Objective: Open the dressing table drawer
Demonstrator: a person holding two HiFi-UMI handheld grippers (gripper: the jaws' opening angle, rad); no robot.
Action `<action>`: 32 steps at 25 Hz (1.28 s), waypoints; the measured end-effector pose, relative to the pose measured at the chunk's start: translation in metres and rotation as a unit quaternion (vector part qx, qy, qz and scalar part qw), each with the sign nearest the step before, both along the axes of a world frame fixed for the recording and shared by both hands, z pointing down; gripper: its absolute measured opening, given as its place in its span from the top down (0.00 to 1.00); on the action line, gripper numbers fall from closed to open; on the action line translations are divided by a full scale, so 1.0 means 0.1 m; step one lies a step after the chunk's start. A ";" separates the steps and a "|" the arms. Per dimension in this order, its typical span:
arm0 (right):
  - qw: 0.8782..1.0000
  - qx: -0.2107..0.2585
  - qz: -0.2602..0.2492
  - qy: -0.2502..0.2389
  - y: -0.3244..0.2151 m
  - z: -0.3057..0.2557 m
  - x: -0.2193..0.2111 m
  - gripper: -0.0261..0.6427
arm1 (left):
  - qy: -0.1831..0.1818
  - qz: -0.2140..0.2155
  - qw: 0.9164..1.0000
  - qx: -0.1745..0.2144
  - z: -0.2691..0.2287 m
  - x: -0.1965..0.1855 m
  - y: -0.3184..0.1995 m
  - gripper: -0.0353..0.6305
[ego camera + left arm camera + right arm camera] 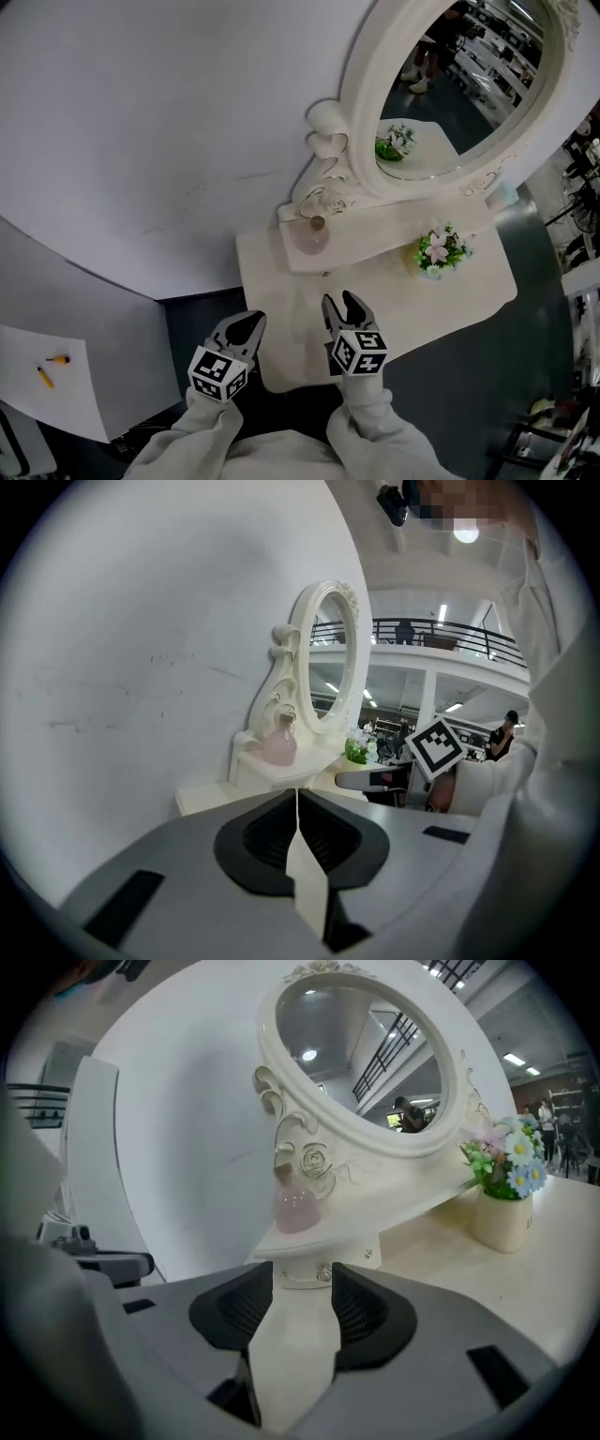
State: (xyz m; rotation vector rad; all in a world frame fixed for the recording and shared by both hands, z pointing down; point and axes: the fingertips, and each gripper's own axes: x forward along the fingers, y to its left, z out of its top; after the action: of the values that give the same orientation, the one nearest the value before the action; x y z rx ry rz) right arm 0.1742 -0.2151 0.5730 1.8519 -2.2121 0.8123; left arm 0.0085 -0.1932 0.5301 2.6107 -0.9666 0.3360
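The cream dressing table carries a small drawer box under its oval mirror. In the right gripper view the drawer front with its small metal knob sits just beyond the jaw tips. My right gripper is open, pointing at that knob, and its pads touch nothing. My left gripper is shut and empty, hovering at the table's front left edge beside the right one.
A pink round bottle stands on top of the drawer box. A small pot of flowers sits on the tabletop to the right. A white wall curves behind the table. A white sheet with small orange items lies at the far left.
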 end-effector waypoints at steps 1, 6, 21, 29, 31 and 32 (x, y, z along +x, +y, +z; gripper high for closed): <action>1.000 -0.005 -0.006 0.005 -0.05 0.04 0.00 0.67 | 0.001 -0.006 1.000 -0.002 0.00 0.00 -0.01 0.92; 0.999 -0.032 -0.027 0.022 -0.25 0.27 -0.01 0.67 | 0.001 -0.047 0.999 -0.013 0.04 -0.06 -0.10 0.92; 0.993 -0.063 -0.064 0.079 -0.67 0.67 -0.05 0.67 | -0.006 -0.101 0.994 -0.045 0.19 -0.03 -0.19 0.92; 0.994 -0.066 -0.039 0.081 -0.69 0.70 0.01 0.77 | -0.006 -0.105 0.993 -0.047 0.19 -0.02 -0.21 0.92; 0.994 -0.066 -0.039 0.079 -0.69 0.70 0.01 0.78 | -0.007 -0.106 0.993 -0.046 0.19 -0.03 -0.21 0.92; 0.994 -0.066 -0.038 0.079 -0.69 0.70 0.01 0.78 | -0.007 -0.106 0.993 -0.046 0.19 -0.04 -0.21 0.92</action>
State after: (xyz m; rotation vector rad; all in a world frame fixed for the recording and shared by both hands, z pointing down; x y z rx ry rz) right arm 0.1750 -0.2840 0.6433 1.6980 -2.0668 0.7520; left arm 0.0043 -0.2144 0.5490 2.3992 -1.1916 0.3353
